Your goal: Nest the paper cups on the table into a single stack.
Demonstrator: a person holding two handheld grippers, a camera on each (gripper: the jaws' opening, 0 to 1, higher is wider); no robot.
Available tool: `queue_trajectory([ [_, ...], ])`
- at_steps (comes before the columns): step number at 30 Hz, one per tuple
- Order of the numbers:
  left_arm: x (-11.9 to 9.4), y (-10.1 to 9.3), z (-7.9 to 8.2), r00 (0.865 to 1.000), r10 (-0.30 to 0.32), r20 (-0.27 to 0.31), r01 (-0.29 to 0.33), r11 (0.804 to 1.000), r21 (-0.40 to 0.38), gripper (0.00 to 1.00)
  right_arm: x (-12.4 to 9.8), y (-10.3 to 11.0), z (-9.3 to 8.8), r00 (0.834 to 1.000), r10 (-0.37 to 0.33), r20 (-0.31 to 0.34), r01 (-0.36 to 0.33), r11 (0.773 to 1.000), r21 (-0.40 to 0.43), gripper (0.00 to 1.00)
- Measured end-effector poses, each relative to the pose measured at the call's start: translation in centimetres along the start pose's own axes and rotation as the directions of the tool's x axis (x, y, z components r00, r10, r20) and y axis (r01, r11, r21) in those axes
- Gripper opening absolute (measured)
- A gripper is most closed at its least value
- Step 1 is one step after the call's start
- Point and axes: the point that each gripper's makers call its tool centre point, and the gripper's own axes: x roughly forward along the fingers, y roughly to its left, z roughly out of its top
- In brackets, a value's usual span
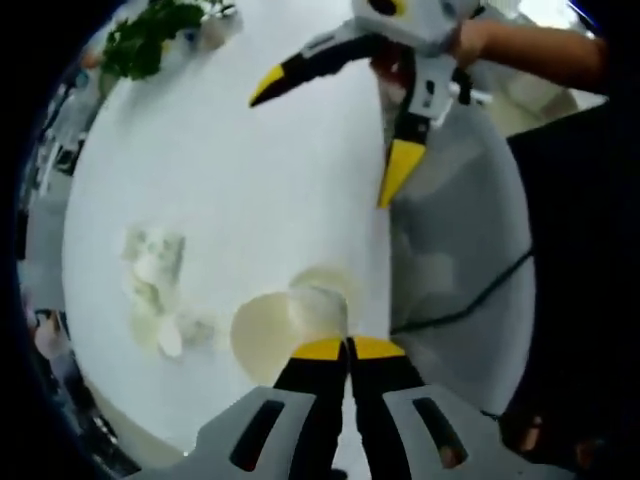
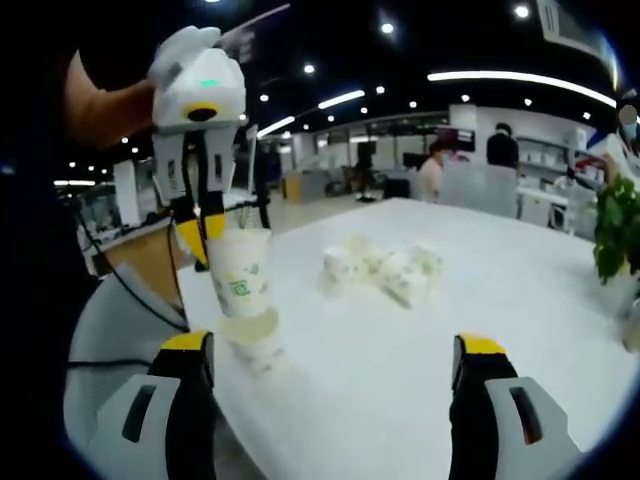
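Holding cup: left gripper (image 2: 208, 235) pinches the rim of a paper cup (image 2: 240, 272) with green print, lifted above the table edge; in the left gripper view its yellow tips (image 1: 349, 348) sit together on the cup rim (image 1: 318, 308)
Cup below: another cup (image 2: 254, 340) sits right under the held one on the white table (image 2: 420, 360); nested or just apart, cannot tell
Loose cups: blurry cluster of paper cups (image 2: 385, 270) lying mid-table, well apart from the held cup; same cluster at (image 1: 155, 285)
Right gripper: jaws spread wide, nothing between them (image 2: 335, 355); seen from the left gripper view at (image 1: 330, 140), held by a hand (image 1: 470, 40)
Surroundings: green plant (image 2: 618, 225) at the table's far edge, people standing beyond the table
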Motion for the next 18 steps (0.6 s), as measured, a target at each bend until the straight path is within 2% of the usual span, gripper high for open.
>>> queue_trajectory([
  [11,1.5,-0.6,-0.1,1.0,-0.022,-0.004,0.022,1.0,0.0,0.0,-0.1,0.0,0.1,1.0,-0.004,-0.001,0.004,1.0,0.003,0.97],
  [18,2.2,-0.2,-0.5,1.0,-0.005,-0.014,0.005,1.0,0.0,0.0,-0.2,0.0,0.1,1.0,-0.005,-0.004,0.005,1.0,0.005,0.96],
])
